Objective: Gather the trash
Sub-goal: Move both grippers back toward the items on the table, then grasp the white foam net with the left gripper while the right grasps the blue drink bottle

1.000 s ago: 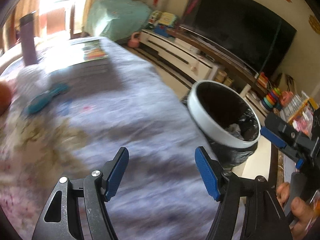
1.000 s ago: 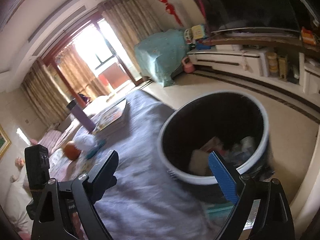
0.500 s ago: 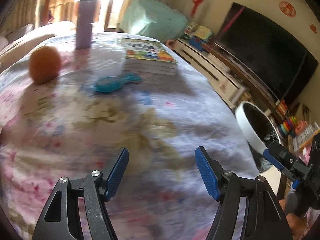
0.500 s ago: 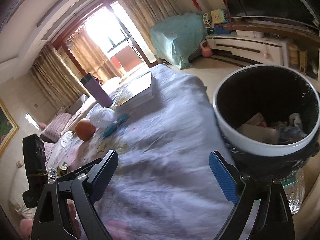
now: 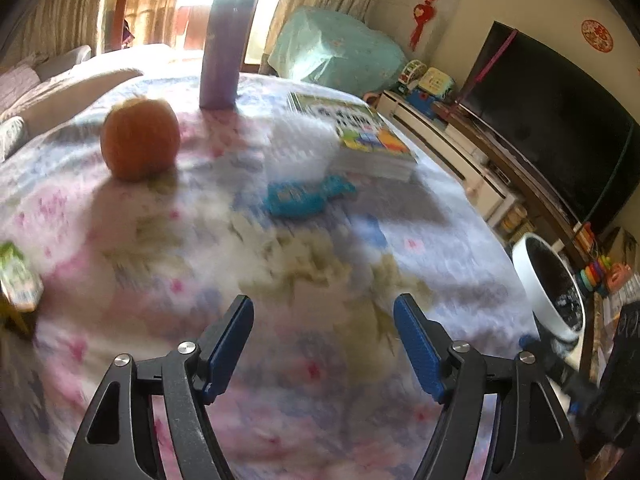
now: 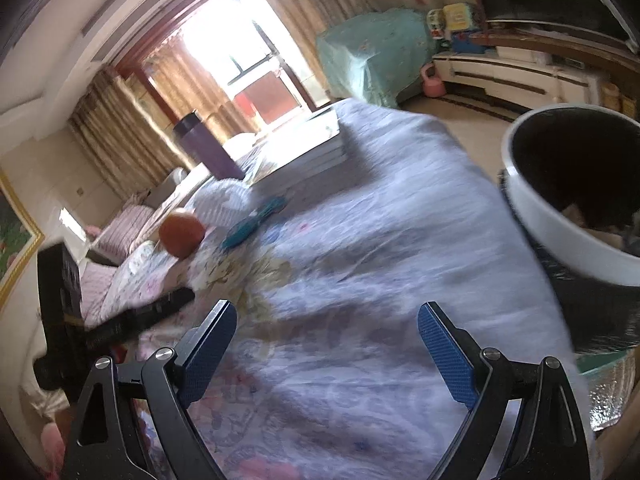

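Observation:
My left gripper (image 5: 323,334) is open and empty above a table with a floral cloth (image 5: 304,264). My right gripper (image 6: 326,346) is open and empty over the same cloth (image 6: 360,248). A white-rimmed trash bin with a black liner (image 5: 548,284) stands off the table's right edge; in the right wrist view the bin (image 6: 576,192) holds some trash. A crumpled white tissue (image 5: 296,148) lies mid-table beside a blue wrapper (image 5: 304,198). A small green and white packet (image 5: 18,276) sits at the left edge.
An orange (image 5: 140,144), a purple bottle (image 5: 224,48) and a stack of books (image 5: 360,136) stand at the far side of the table. A TV (image 5: 552,112) and a low cabinet (image 5: 452,136) are to the right. The left gripper's body (image 6: 60,304) shows at left.
Both grippers have swung left, away from the bin and toward the table's middle. The orange, tissue and blue wrapper are now closer in the left wrist view. Both stay open.

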Demonstrator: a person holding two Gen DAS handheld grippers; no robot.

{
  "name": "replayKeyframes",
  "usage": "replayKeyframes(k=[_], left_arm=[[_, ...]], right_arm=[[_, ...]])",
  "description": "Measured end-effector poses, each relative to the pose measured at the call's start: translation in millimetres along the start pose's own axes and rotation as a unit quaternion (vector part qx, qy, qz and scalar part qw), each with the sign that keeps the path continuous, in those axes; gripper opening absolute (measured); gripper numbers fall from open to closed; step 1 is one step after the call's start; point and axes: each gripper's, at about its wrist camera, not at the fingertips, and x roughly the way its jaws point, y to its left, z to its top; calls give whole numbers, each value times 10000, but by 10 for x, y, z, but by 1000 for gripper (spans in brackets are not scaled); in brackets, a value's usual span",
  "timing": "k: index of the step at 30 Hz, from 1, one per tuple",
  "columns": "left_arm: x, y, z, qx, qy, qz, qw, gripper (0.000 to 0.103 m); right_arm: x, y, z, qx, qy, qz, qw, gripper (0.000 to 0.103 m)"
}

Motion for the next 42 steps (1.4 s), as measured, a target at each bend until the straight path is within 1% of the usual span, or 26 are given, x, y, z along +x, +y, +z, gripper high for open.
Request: replayKeyframes(k=[2, 7, 9, 14, 16, 17, 18, 19, 20, 22, 25, 29, 33, 37, 39, 41, 42], left_arm=[[42, 12, 160, 68, -76, 56, 9999, 77], [304, 3, 489, 225, -124, 182, 9995, 77], [429, 10, 627, 228, -130, 170, 9995, 77], [677, 13, 835, 316, -184, 290, 9989, 77], [787, 49, 866, 337, -177, 226, 9990, 74], [831, 71, 867, 342, -174, 211, 9990, 70], [860, 99, 855, 349, -151, 158, 9992, 55], [903, 131, 847, 354, -68, 73, 9993, 42], [932, 163, 841, 353, -29, 35, 9994, 39], [922, 248, 813, 380, -44, 12, 9993, 24], [801, 418, 722, 259, -74, -61, 9996, 19], [478, 739, 480, -156, -147, -121, 9997, 19], [212, 1021, 239, -504, -218, -161, 9984, 19], [103, 1247, 72, -760, -242, -155, 9967, 19], [112, 1309, 28, -811, -229, -134, 9964, 19], [136, 1348, -22, -838, -197, -144, 9962, 19], [134, 1351, -60, -829, -173, -123, 9963, 19]], right_arm=[[57, 46, -19, -39, 45, 39, 10000, 93], [151, 99, -10, -109, 117, 78, 9998, 93], [175, 111, 8, -145, 151, 88, 9997, 93], [226, 130, 57, -183, 151, 23, 9997, 93], [252, 134, 72, -174, 165, -9, 9997, 93], [268, 141, 81, -173, 174, -49, 9997, 93], [282, 153, 92, -168, 186, -81, 9997, 93], [292, 160, 101, -165, 190, -91, 9996, 93], [304, 178, 116, -165, 190, -103, 9996, 93], [336, 238, 153, -209, 163, -169, 9995, 93], [400, 322, 206, -256, 118, -212, 9994, 93], [584, 482, 282, -301, 122, -317, 9990, 93], [826, 612, 339, -175, 308, -200, 9992, 90], [1044, 866, 360, -348, 361, -216, 9985, 88], [1150, 957, 364, -413, 414, -236, 9980, 86], [1277, 1059, 370, -471, 491, -315, 9972, 77], [1314, 1084, 376, -478, 506, -353, 9970, 75]])
